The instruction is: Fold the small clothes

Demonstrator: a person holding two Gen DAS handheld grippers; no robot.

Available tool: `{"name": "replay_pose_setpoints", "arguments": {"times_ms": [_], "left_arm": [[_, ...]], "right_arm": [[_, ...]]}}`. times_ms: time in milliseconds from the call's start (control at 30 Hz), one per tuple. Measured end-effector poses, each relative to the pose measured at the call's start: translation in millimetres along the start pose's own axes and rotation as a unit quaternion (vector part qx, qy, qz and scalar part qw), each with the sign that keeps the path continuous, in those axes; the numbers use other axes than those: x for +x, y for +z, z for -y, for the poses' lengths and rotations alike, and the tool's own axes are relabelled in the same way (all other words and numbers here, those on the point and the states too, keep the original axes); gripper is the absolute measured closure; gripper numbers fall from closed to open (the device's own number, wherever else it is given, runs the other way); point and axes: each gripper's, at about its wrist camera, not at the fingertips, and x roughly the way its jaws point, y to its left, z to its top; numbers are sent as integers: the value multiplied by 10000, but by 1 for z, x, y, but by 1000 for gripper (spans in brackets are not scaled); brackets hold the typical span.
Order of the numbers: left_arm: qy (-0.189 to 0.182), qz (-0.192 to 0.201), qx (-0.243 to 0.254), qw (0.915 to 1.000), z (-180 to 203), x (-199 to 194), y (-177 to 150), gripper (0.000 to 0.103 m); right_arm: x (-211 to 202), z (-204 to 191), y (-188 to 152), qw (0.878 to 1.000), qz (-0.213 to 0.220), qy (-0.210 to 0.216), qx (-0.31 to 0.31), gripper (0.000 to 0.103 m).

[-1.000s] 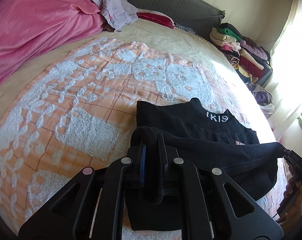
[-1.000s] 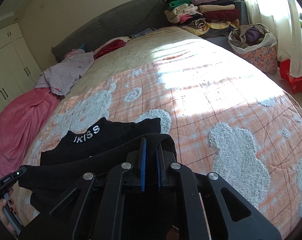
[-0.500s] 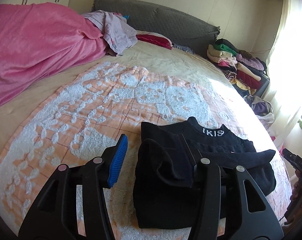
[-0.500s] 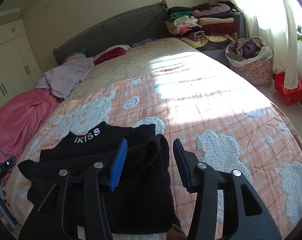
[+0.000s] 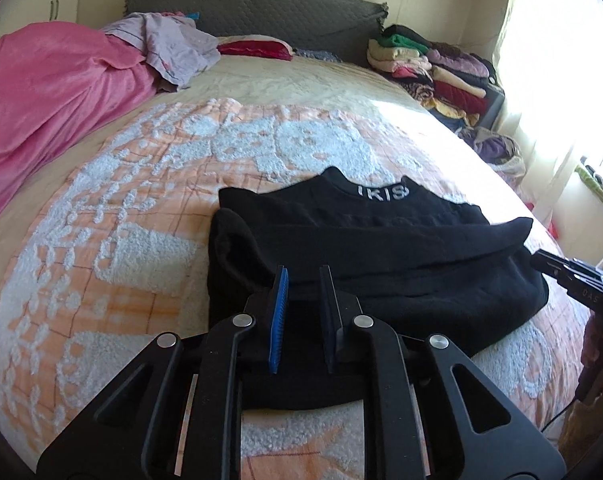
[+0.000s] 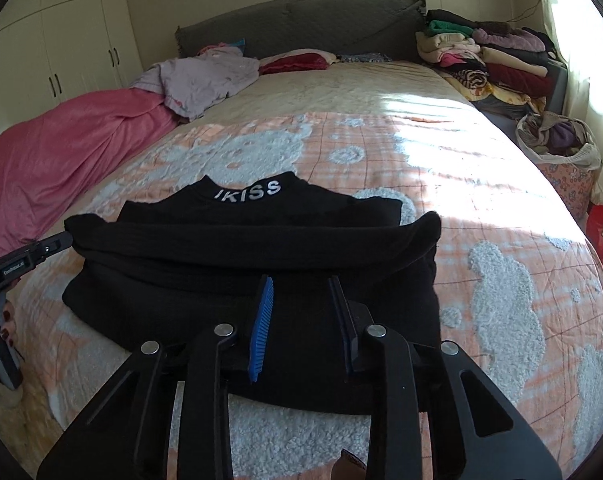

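Left wrist view first: the left hand-held gripper (image 5: 303,280) hovers low over the near left part of the black top (image 5: 381,264), jaws a little apart with nothing between them. The top lies on the bed's peach-and-white blanket (image 5: 101,240), collar with white lettering pointing away, and a folded band of cloth runs across its middle from edge to edge. The step in hand looks like checking that cross-fold and setting up the next one. To do it well, I'd take the thick near hem at both corners, bite through all layers, and lift evenly so the band does not slide off. The right hand-held gripper (image 5: 569,276) peeks in just beside the top's right edge.

Over to the right wrist view: the right hand-held gripper (image 6: 301,292) sits above the near right part of the top (image 6: 241,248), jaws parted and empty. The left hand-held gripper (image 6: 33,260) points at the band's left tip, very close; contact I cannot tell.

Around the work: a pink blanket (image 6: 61,148) and a lilac garment (image 6: 205,76) lie well off to the left, a stack of folded clothes (image 6: 489,56) is by the headboard, and a laundry basket (image 6: 561,152) stands off the bed's right side. Nothing crowds the top; the blanket's nubbly pile may drag on the cloth.
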Motion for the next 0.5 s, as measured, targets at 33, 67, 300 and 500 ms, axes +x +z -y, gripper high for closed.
{"name": "replay_pose_setpoints", "arguments": {"times_ms": [33, 67, 300, 500], "left_arm": [[34, -106, 111, 9999, 5, 5, -3, 94], [61, -249, 236, 9994, 10, 13, -7, 94], [428, -484, 503, 9966, 15, 37, -12, 82], [528, -309, 254, 9978, 3, 43, 2, 77]], "right_arm": [[4, -2, -1, 10000, -69, 11, -32, 77], [8, -4, -3, 9999, -128, 4, -67, 77], [43, -8, -9, 9972, -544, -422, -292, 77], [64, -4, 3, 9970, -510, -505, -273, 78]]}}
